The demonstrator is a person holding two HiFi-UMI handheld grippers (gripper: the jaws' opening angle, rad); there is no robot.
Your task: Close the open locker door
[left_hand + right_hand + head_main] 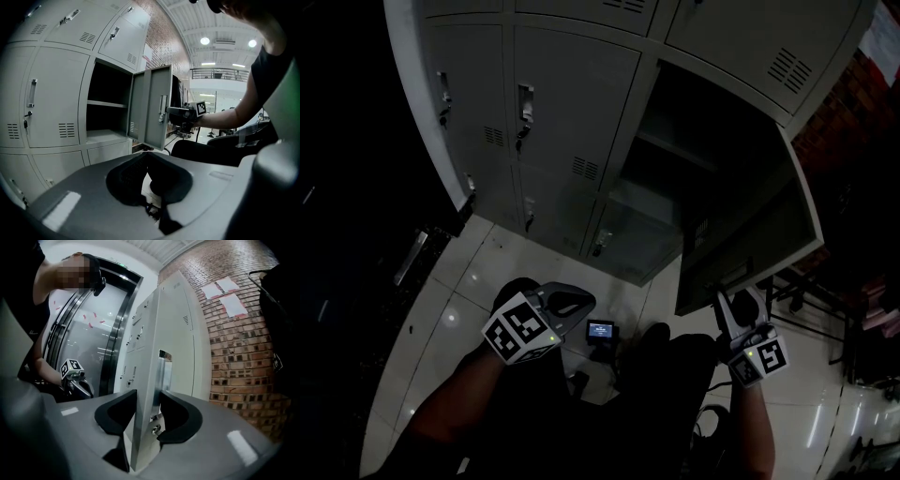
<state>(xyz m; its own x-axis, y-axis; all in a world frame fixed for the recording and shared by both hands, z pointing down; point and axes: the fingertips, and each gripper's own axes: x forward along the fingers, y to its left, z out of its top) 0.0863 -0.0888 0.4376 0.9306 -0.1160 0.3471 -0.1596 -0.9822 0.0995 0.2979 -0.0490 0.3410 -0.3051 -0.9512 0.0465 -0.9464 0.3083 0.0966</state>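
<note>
Head view: a bank of grey metal lockers [572, 103] stands on a glossy pale tiled floor [473, 277]. One compartment [675, 155] is open, with a shelf inside. Its grey sheet-metal locker door [759, 225] is swung well out from the frame and toward the person's right side.

Right gripper [734, 300]: it is placed at the free edge of the door. Right gripper view confirms that the jaws are set wide, one on each face of the panel. The door's edge and its lock hardware lie between them. A gap shows beside the right pad, so no clamping is evident.

Left gripper [572, 305]: it is held low over the floor, well apart from the door. Left gripper view shows the jaws drawn together at the tips, with nothing gripped.

A small dark device with a lit screen [600, 330] lies on the tiles between the two grippers. A red brick wall [234, 348] stands beyond the door.
</note>
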